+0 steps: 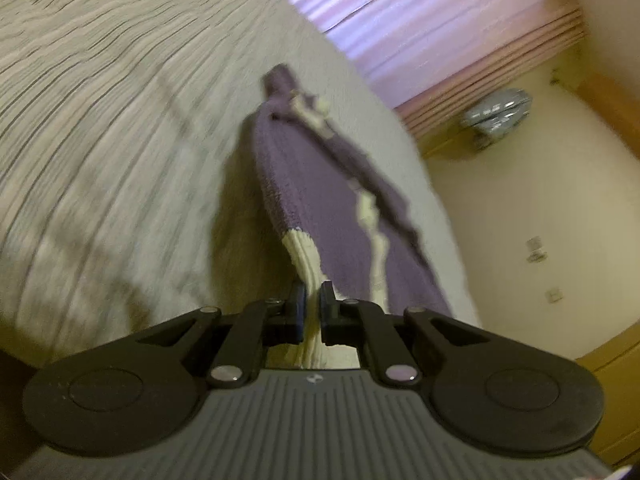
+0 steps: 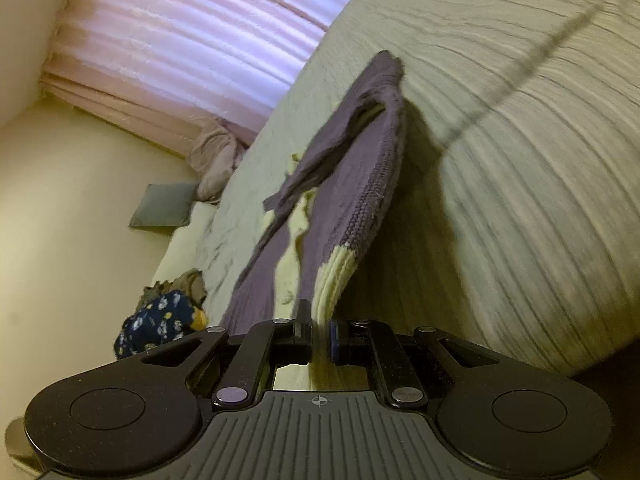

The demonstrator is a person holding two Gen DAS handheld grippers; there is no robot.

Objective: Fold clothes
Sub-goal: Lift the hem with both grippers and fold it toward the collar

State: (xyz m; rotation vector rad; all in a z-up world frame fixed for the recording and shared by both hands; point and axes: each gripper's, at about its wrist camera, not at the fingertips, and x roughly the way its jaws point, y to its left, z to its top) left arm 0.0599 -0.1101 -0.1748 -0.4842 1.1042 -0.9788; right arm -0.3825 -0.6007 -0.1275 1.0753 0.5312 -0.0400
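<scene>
A purple knitted sweater (image 1: 320,184) with cream trim is held up over a bed (image 1: 100,120) that is covered by a pale, ribbed bedspread. The sweater is gripped at two points, one by each hand-held gripper, and it is stretched away from both cameras so that its far end reaches toward the bedspread; whether that end touches the bed cannot be told, as both views are blurred by motion.

In the left wrist view, the left hand-held gripper (image 1: 311,304) is seen closed narrowly on a cream ribbed cuff (image 1: 306,256) of the sweater, with the fabric pinched between the two black fingers and a strip of cream knit hanging down behind them. A dark shadow is cast on the bedspread to the left of the garment.

In the right wrist view, the right hand-held gripper (image 2: 320,330) is likewise clamped on a cream ribbed cuff (image 2: 336,276), the knit being squeezed between the fingers. The purple body of the sweater (image 2: 360,152) is seen rising from the cuff, with folds and cream patches along its left side.

Pink pleated curtains (image 2: 192,32) are seen beyond the bed in both views. A pinkish pillow (image 2: 214,160) and a grey cushion (image 2: 164,206) are lying near the bed's edge, and a dark blue patterned cloth (image 2: 160,326) is bunched beside the bed, close to the right gripper.
</scene>
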